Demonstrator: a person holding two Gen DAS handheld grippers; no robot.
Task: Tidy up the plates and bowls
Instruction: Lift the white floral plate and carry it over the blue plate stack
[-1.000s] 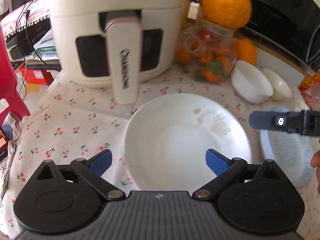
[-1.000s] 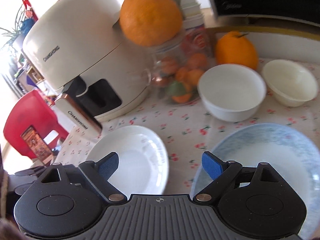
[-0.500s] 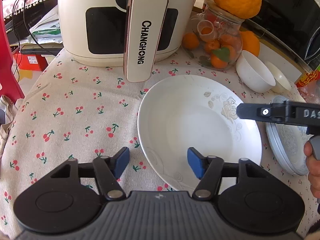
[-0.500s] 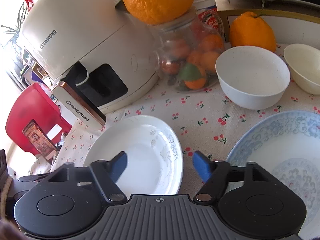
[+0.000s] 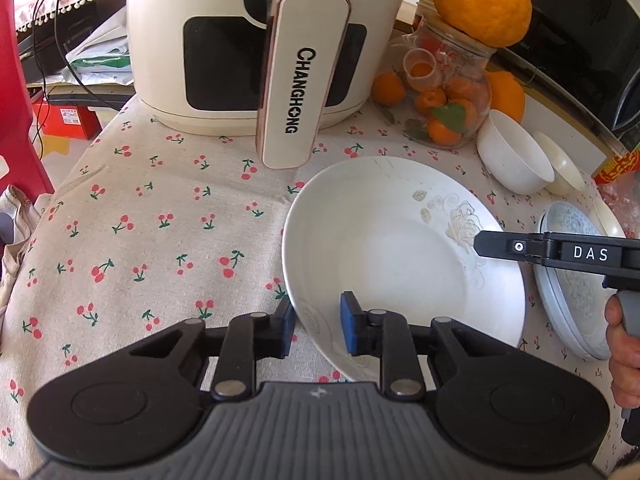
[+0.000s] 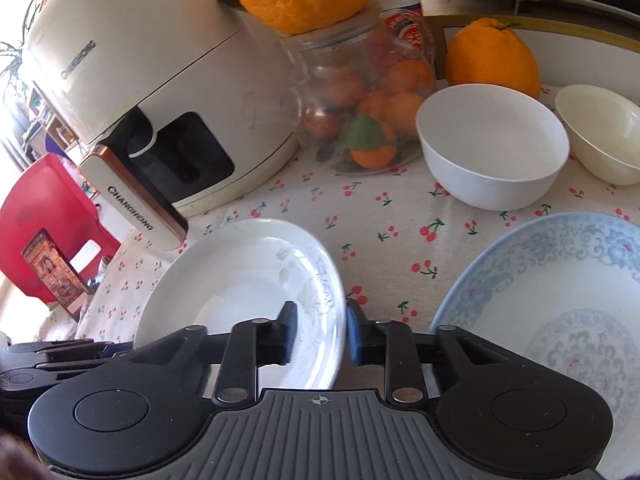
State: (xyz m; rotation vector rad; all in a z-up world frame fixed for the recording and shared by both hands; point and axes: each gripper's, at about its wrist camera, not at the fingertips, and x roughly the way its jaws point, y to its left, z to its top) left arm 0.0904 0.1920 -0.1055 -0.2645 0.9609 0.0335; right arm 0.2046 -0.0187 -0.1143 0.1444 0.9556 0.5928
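A cream Changhong air fryer (image 5: pixel 256 48) fills the upper left of the left wrist view, standing on a cherry-print tablecloth (image 5: pixel 132 208). Below and right of it lies the white plate (image 5: pixel 400 264) with a faint rose motif, the thing in hand; a blue-patterned plate (image 6: pixel 560 312) sits to its right, lower right in the right wrist view, and a white bowl (image 6: pixel 492 144) with a cream bowl (image 6: pixel 604 132) beside it stand further back near a glass jar of oranges (image 6: pixel 360 112). Both tools have just been closing, each across an opposite edge of the white plate: the left gripper (image 5: pixel 316 328) straddles the near-left rim, one pad under and one over, while the right gripper (image 6: pixel 320 334) straddles the right rim, nearly closed on it. With the plate pinched from both sides, the blue-patterned plate lies just off the right gripper's side, so a lift and shift rightward looks the likely stacking move.
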